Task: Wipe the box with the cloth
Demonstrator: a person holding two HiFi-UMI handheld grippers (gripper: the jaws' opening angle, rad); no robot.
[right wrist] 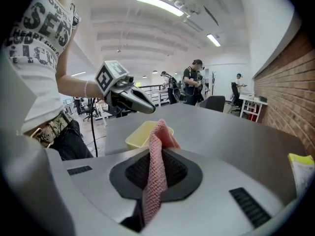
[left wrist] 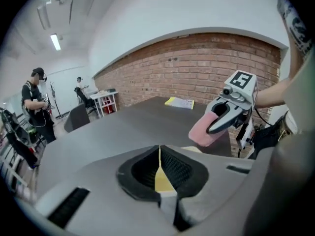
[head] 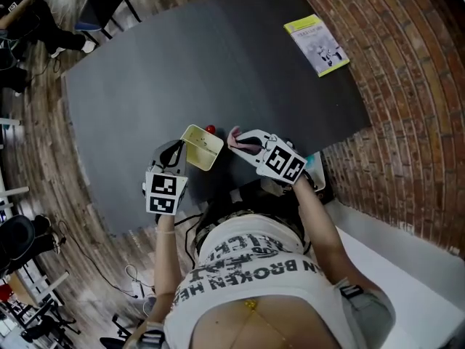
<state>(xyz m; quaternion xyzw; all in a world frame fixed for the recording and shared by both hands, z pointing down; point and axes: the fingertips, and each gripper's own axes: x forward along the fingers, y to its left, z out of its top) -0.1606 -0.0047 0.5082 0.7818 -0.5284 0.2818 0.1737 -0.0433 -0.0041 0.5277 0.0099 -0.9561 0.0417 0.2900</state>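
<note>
**Yellow box in one gripper, pink cloth in the other, over the near edge of a dark table**

Seen from above, a large dark grey table (head: 218, 64) fills most of the head view, with a brick wall to its right. A person stands at the near edge and holds a gripper in each hand. A yellow-edged booklet (head: 317, 44) lies well apart, at the far right corner.

The box (head: 201, 147) is a small, open-topped, pale yellow tray in front of the person, between the two grippers. It looks like thin plastic, so it is probably light, fairly stiff and smooth enough to slip. The left gripper (left wrist: 160, 168) has its jaws almost together on one thin side wall, and a yellow strip shows between the pads. A rim pinch like this could let the box swing or twist under the wiping, so a deep bite on the wall seems wise. Whether its base rests on the table I cannot tell.

The cloth (right wrist: 156, 151) is pink, knitted or waffle-textured, soft and limp. The right gripper (right wrist: 155, 173) has its jaws closed on it, and a folded end pokes out past the tips, just beside the box. That free end is the part to press on the box.

A small red object (head: 210, 129) sits just behind the box.
</note>
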